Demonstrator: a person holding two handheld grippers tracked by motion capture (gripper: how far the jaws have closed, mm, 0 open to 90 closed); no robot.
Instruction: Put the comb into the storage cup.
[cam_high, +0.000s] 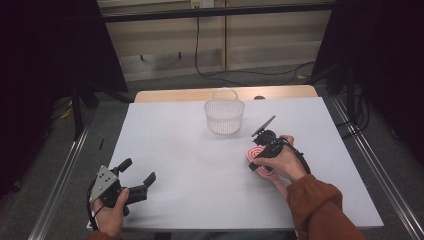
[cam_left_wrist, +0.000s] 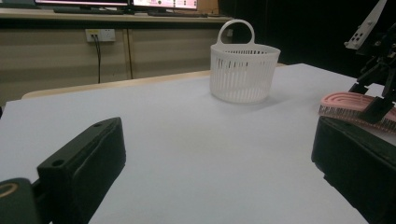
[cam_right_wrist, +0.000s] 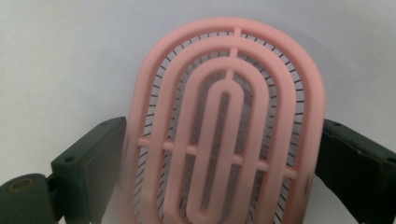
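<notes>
Pink hairbrush (cam_right_wrist: 229, 126) on the white table (cam_high: 190, 160), right of centre and nearer the person's side. It lies flat, its slotted back up and its bristles down. In the right gripper view its long axis runs up and away between the two black jaws, the rounded end pointing away from the gripper. In the high view the brush (cam_high: 257, 154) sits under the right gripper (cam_high: 261, 156), its rounded end turned toward the table's middle.

The right gripper's jaws stand one at each long side of the brush, at or against its edges; whether the pads press cannot be told. The left gripper (cam_high: 140, 172) rests near the table's front left corner, its jaws spread wide with nothing between them.

A white slatted basket (cam_high: 224, 116) with an upright handle stands near the far edge, behind the brush and well apart from it. Bare table lies between brush and basket, and a wide bare stretch between the two grippers. The table's right edge is near the right hand (cam_high: 282, 162).
</notes>
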